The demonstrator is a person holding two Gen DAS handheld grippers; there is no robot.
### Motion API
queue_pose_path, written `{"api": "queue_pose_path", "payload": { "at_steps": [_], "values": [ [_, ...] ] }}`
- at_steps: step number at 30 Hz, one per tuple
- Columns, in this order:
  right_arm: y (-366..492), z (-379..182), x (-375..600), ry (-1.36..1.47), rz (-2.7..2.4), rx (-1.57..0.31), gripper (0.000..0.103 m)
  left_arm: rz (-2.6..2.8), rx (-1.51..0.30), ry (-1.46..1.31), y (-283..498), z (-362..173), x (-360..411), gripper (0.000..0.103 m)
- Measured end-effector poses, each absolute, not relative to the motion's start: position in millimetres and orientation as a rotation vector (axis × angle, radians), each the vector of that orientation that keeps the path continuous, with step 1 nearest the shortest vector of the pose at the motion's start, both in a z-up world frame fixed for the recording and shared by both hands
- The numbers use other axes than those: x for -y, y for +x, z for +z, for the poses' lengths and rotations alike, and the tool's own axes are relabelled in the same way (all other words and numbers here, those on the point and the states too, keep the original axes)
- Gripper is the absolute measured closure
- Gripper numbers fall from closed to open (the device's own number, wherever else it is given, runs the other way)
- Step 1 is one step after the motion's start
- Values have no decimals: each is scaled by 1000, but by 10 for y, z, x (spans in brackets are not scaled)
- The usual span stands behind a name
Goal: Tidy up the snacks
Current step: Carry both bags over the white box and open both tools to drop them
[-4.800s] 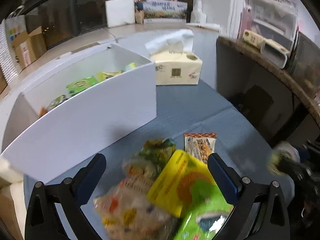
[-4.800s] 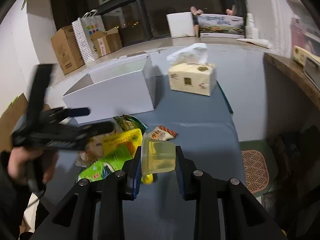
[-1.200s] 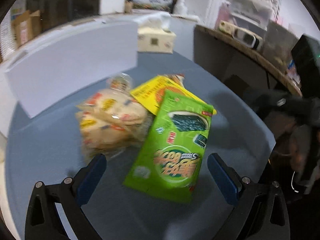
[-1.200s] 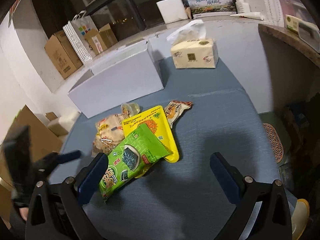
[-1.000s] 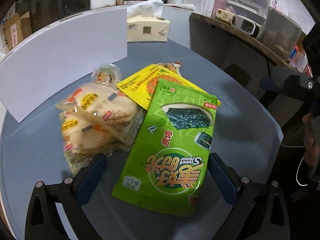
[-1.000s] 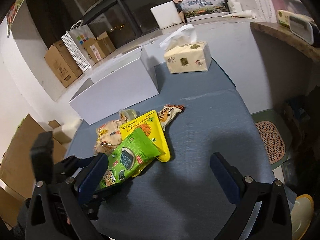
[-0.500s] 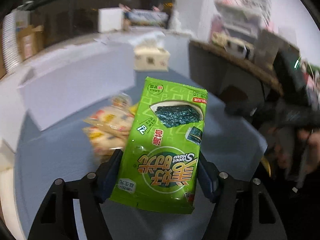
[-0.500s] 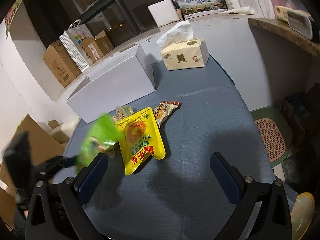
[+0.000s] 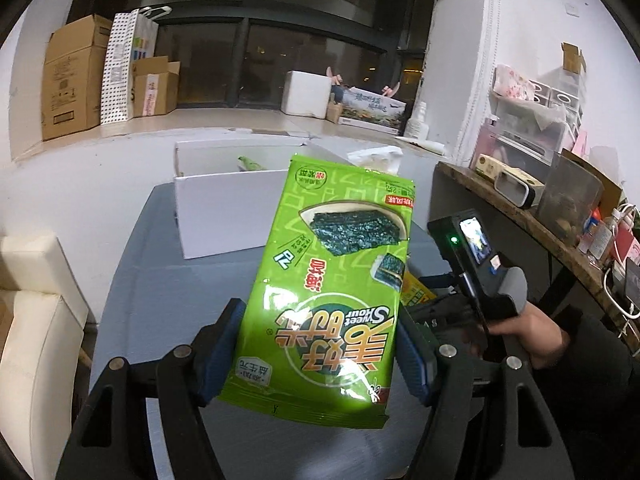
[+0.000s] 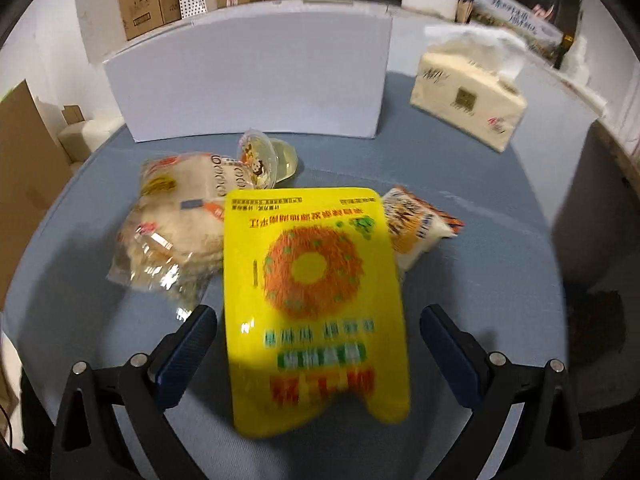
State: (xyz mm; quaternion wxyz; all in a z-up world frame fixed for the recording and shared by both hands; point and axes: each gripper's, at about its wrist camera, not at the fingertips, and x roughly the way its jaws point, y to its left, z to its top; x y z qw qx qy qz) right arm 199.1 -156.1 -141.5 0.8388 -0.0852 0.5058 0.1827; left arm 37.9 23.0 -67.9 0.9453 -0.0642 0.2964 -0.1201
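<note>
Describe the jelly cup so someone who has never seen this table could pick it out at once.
Find the white box at the back of the blue table; the snack pile lies just in front of it. The jelly cup is the pile's item nearest the box, lying on its side beside the rice-cracker bag and behind the yellow pouch. It is the only clear cup with pale jelly and a cartoon lid; the others are bags.

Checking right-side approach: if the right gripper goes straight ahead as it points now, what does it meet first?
Most likely the yellow snack pouch, which lies between the open fingers of the right gripper. The white box stands farther back; depth is unclear.
</note>
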Motion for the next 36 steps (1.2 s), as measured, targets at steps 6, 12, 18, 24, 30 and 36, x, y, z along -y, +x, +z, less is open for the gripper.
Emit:
{"api": "queue_pose_path", "payload": {
  "at_steps": [6, 12, 18, 24, 30, 36],
  "values": [
    [1847, -1316, 1636, -201, 413, -1000, 35, -244, -608, -157, 322, -710, -304, 28],
    [1559, -1180, 1911, -91, 455, -967, 56, -247, -596, -137, 313, -679, -244, 28],
    [1221, -768, 2030, -56, 497, -867, 56, -227, -584, -171, 406, -632, -338, 28],
    [1482, -292, 1936, 13, 537, -771, 56, -170, -535, -240, 782, -407, -582, 28],
    [2213, 67, 1594, 47, 571, -750, 56, -132, -514, -312, 1568, -123, -917, 28],
    [3288, 157, 1214, 85, 572, -808, 55, -84, -548, -370, 2435, -79, -1093, 28]
  ]
}}
